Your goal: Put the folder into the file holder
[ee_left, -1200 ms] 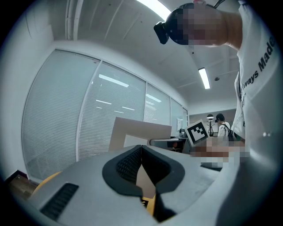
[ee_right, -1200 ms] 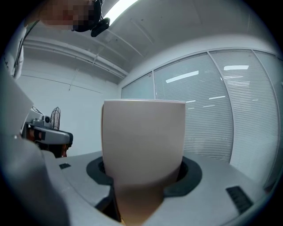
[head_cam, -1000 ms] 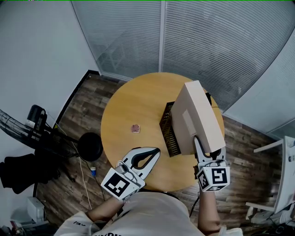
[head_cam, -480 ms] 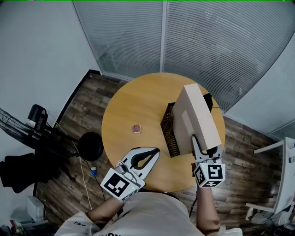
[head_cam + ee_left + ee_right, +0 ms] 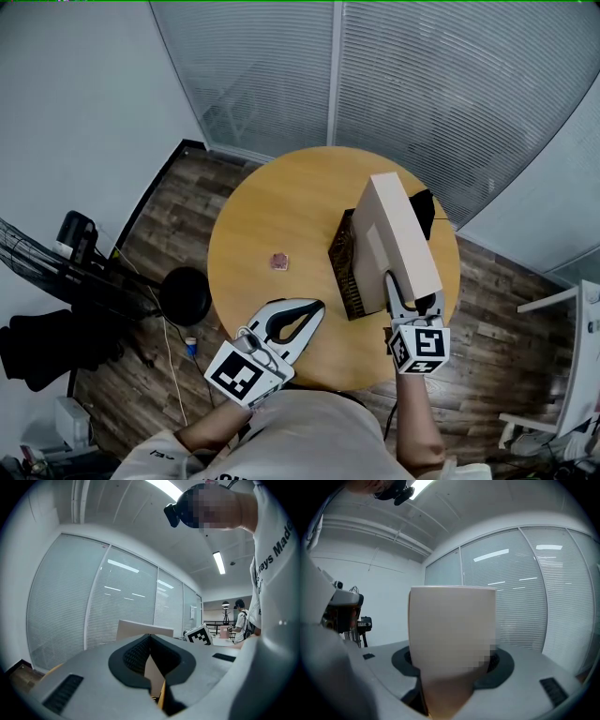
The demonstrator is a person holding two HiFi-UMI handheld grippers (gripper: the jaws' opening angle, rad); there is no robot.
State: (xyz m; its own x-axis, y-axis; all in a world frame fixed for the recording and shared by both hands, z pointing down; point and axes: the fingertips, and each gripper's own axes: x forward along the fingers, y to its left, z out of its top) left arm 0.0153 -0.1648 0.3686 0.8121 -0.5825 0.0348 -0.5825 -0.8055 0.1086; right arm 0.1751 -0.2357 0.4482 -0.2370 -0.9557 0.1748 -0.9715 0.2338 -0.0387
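A thick beige folder [image 5: 398,239] stands on edge above the black mesh file holder [image 5: 343,267] on the round wooden table [image 5: 272,206]. My right gripper [image 5: 412,305] is shut on the folder's near end, jaws spread wide around it. In the right gripper view the folder [image 5: 452,639] fills the space between the jaws. My left gripper [image 5: 314,309] hovers over the table's near edge, left of the holder, shut and empty. The left gripper view shows the folder [image 5: 140,629] beyond the closed jaw tips.
A small pink object [image 5: 277,261] lies on the table left of the holder. A black item [image 5: 422,211] sits behind the folder. On the floor are a black round base [image 5: 184,295] and a fan at left, with a white frame [image 5: 572,375] at right.
My right gripper has shifted a little left and toward the table with the folder, bringing it closer over the file holder. The left gripper has stayed put.
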